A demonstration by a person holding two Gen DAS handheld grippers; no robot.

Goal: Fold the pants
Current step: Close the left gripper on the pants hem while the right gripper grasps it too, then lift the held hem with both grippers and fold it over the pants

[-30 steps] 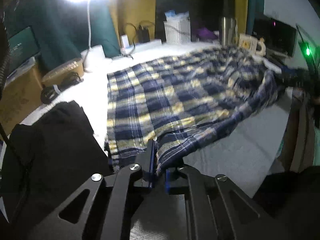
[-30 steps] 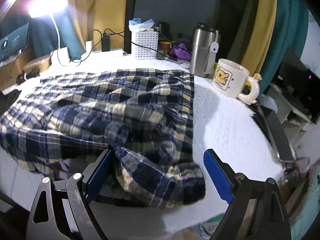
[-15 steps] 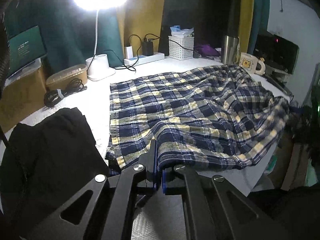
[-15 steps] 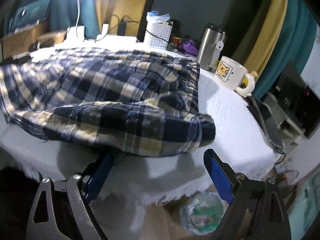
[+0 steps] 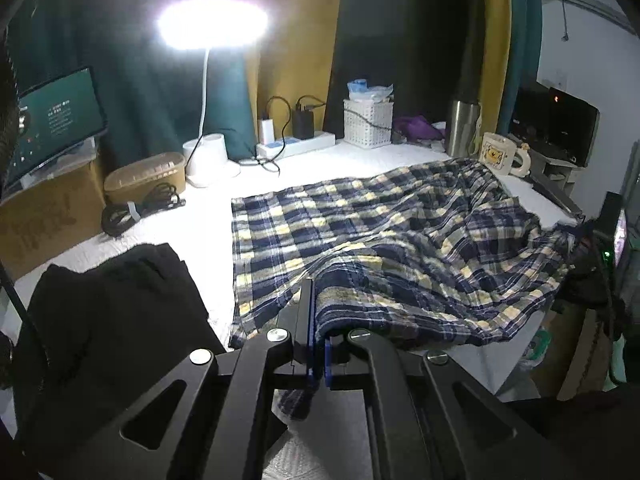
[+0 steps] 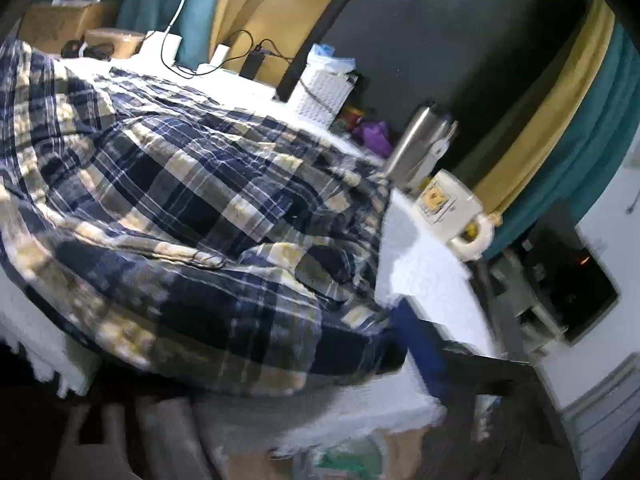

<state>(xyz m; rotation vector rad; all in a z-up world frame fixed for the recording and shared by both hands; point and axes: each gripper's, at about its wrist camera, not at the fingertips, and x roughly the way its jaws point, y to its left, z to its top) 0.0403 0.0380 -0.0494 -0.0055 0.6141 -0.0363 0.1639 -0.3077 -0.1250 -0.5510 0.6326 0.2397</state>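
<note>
Across the white table [image 5: 208, 216] the pants [image 5: 360, 232] lie spread and rumpled. Our left gripper [image 5: 316, 344] pinches their near edge tight; our right gripper [image 6: 404, 320] is closing on the far corner, cloth between its jaws. Next, we judge, lift both ends together and fold.

The left wrist camera looked down over its tool [image 5: 316, 344] from the counter's [image 5: 208, 216] near edge, facing the lamp [image 5: 212, 24]. The right wrist camera sat low, tilted and blurred, close by the corner. Both views shared the plaid pants [image 5: 380, 240], mug [image 5: 500, 154] and basket [image 5: 368, 122].
</note>
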